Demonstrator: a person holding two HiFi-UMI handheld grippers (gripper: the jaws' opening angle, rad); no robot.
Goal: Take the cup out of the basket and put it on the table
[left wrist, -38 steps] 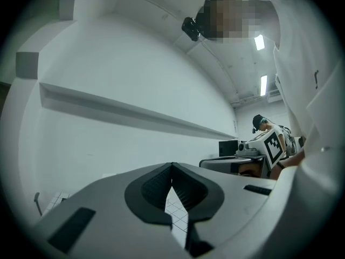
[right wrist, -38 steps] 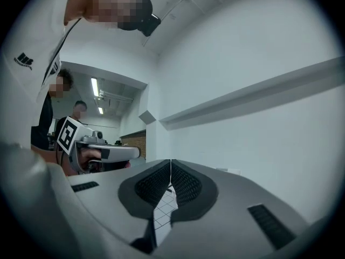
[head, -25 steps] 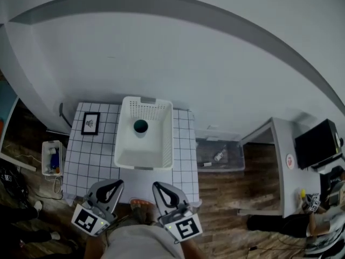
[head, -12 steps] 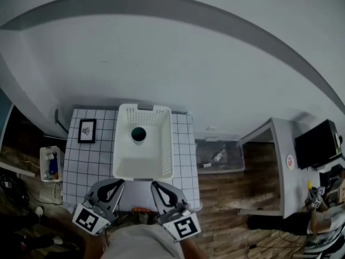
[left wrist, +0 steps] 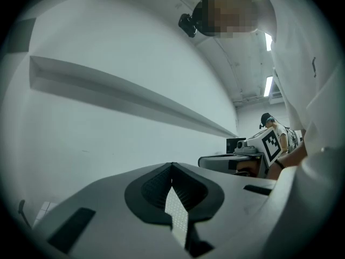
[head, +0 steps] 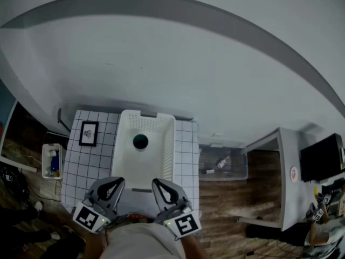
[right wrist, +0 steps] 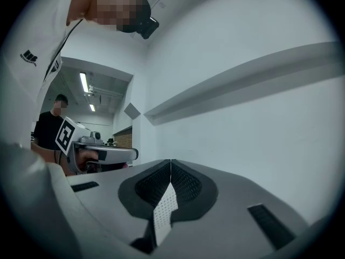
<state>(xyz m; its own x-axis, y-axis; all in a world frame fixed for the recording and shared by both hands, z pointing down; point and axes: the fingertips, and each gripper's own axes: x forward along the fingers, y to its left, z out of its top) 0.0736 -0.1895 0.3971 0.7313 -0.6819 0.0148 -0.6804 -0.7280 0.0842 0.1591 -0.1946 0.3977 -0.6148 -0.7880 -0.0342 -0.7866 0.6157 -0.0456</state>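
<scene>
A white slatted basket (head: 161, 144) stands on the white tiled table (head: 86, 163). Inside it, near the far end, lies a dark teal cup (head: 140, 141), seen from above. My left gripper (head: 117, 182) and right gripper (head: 158, 184) hover side by side at the basket's near rim, both pointing level at the wall. Each is shut with nothing held: in the left gripper view the left gripper (left wrist: 172, 167) has its jaws meeting in a seam, and so does the right gripper (right wrist: 171, 162) in the right gripper view. Neither gripper view shows the cup or basket.
A small framed picture (head: 88, 133) lies on the table's far left. On the floor are a small white bin (head: 52, 159) at the left and a clear plastic box (head: 222, 162) at the right. A desk (head: 287, 161) with a monitor (head: 322, 155) stands further right. A white wall rises behind the table.
Both grippers have moved forward together toward the table. The basket's near rim now lies between their tips. The cup has not moved in the basket.
</scene>
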